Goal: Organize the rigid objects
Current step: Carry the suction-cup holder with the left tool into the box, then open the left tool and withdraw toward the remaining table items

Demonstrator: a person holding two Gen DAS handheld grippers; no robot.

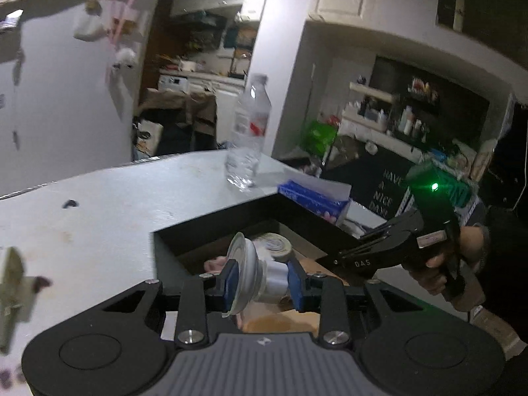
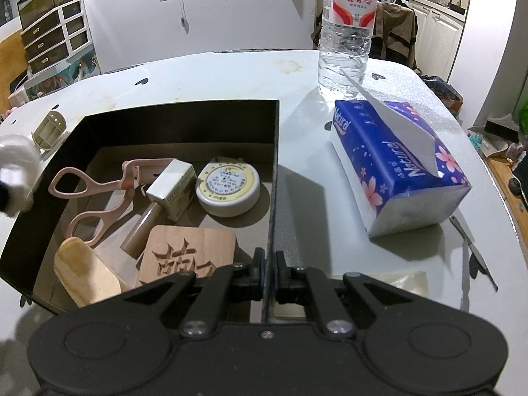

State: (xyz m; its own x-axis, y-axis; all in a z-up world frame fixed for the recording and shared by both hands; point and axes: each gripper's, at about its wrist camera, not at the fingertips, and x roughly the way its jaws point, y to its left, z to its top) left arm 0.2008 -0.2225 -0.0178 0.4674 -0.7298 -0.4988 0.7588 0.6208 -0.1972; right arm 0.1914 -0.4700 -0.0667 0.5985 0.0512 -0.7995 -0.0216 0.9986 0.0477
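White and a little stained, the worktop (image 2: 204,72) carries a shallow black box (image 2: 184,115) with cardboard-coloured floor. Inside it, seen from the right wrist camera, lie a pink eyelash curler (image 2: 99,191) at nine o'clock, a small white carton marked UV gel polish (image 2: 170,186) beside it, a round cream tape measure (image 2: 228,186) towards two o'clock, a carved wooden coaster (image 2: 188,254) at six o'clock and a flat wooden paddle (image 2: 84,272) at seven o'clock.

Right tongs (image 2: 269,272) are pinched shut on the box's right wall, the thin black edge running between the pads. Beyond that wall, at three o'clock, sits a blue pack of Natural tissues (image 2: 399,168), with a clear water bottle (image 2: 346,29) standing upright behind it at one o'clock. A beige slotted holder (image 2: 49,127) rests just outside the box at ten o'clock.

Left tongs (image 1: 262,280) hover over the box, blue pads closed on a clear suction cup with a white knob (image 1: 255,274), held sideways above the contents. From that camera the right tongs' black body shows at three o'clock, a green light glowing on it.
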